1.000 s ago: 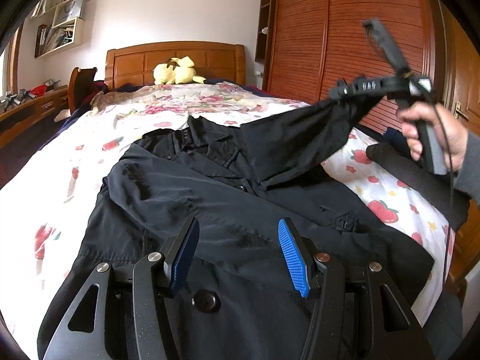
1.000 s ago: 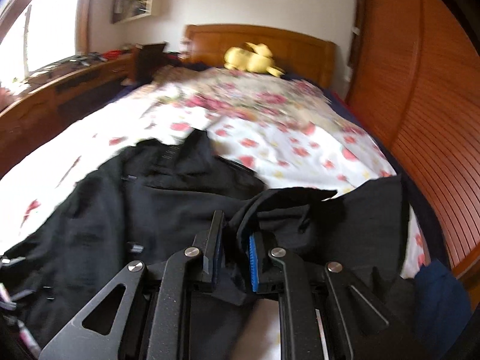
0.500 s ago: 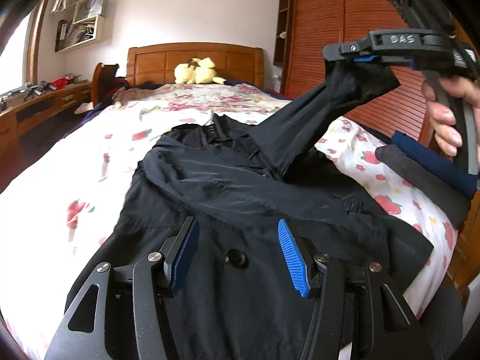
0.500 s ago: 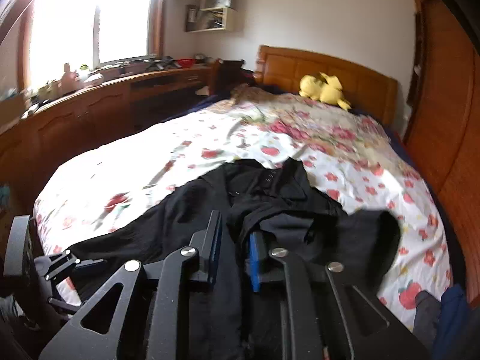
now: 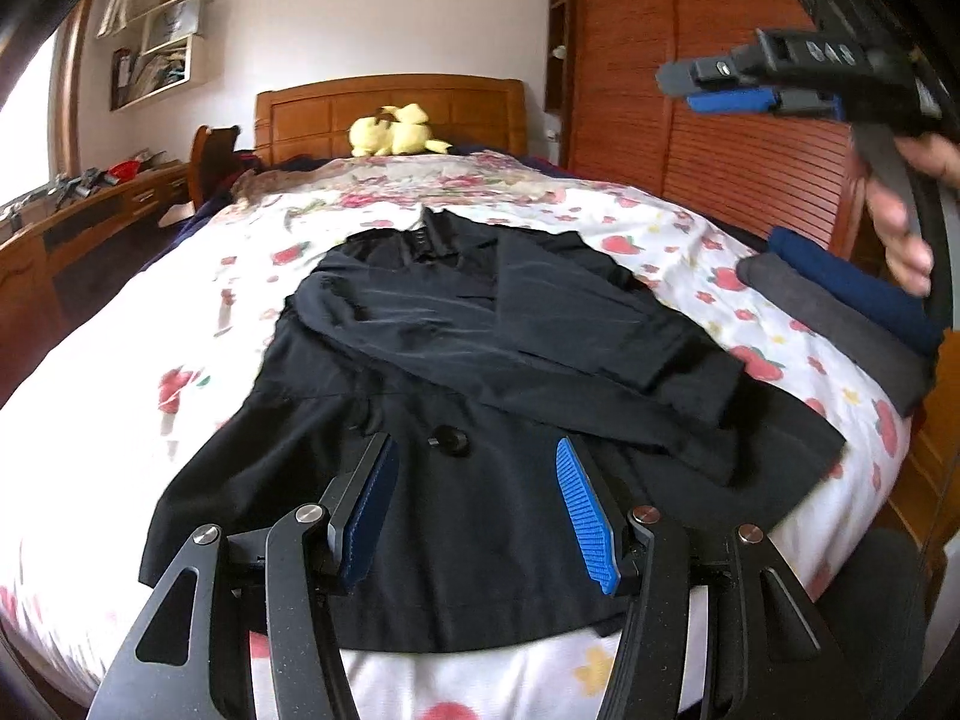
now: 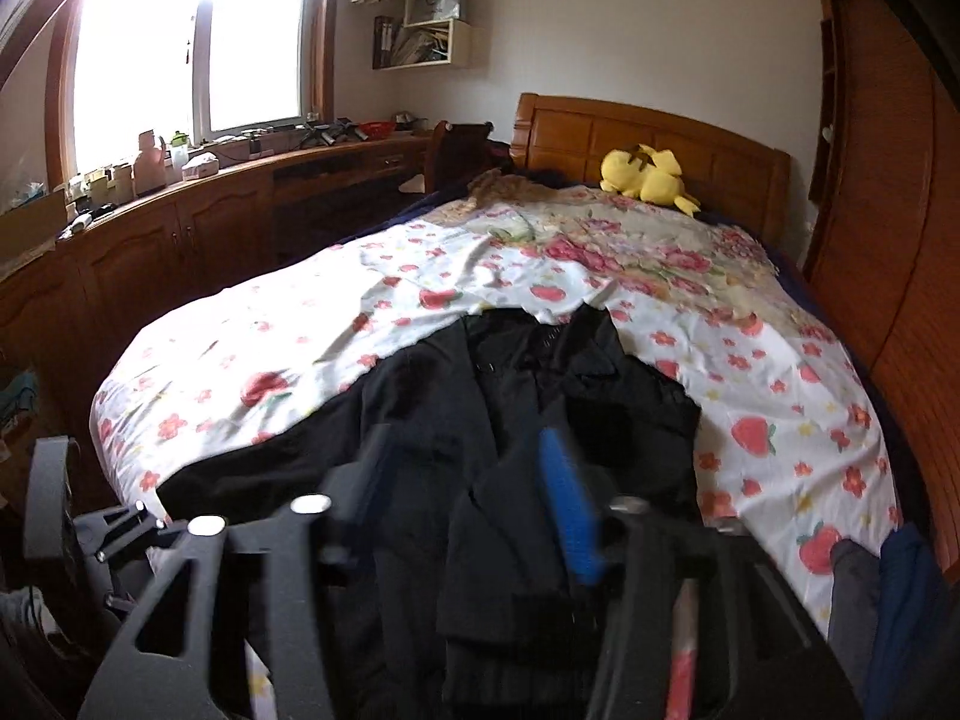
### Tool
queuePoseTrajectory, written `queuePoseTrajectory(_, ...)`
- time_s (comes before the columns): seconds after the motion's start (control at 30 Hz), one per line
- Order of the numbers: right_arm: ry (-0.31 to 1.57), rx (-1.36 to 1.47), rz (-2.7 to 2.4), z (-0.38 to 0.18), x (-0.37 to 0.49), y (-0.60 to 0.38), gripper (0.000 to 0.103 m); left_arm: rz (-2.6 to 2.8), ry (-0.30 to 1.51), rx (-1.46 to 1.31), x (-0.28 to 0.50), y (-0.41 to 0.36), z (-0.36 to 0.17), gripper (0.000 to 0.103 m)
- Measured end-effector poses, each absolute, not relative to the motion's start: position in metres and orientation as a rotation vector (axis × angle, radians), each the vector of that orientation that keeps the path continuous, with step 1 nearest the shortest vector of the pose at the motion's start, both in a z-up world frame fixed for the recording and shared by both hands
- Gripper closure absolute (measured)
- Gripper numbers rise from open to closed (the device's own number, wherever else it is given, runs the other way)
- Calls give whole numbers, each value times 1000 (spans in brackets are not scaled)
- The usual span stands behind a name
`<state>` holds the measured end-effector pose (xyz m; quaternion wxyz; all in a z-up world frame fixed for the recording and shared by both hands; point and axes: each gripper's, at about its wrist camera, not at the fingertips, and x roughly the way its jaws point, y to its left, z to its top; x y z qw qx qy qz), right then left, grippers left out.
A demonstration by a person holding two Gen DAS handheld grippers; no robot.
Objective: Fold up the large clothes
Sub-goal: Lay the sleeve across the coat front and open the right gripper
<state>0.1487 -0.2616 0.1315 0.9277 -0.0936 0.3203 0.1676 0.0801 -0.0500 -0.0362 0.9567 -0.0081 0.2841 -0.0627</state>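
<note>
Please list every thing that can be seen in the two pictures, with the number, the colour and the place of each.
coat: one, black, flat on the bed, both sleeves folded across the front
bedsheet: one, white with red flowers, covering the bed
folded clothes: two, grey and navy, at the bed's right edge
plush toy: one, yellow, by the headboard
headboard: one, brown wood
wardrobe: one, brown, right of the bed
left gripper: open, above the coat's hem
right gripper: opening, nothing between the jaws
</note>
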Motion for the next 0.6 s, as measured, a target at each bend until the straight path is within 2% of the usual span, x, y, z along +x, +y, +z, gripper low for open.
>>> queuePoseTrajectory(0.07,649,-170,319,124,139,-277,24,-140,574,-2,84,-61,-33,46)
queuePoseTrajectory(0.6,744,-57,42,46,87,-392,24,-263,603,98,131,-129,-38,46)
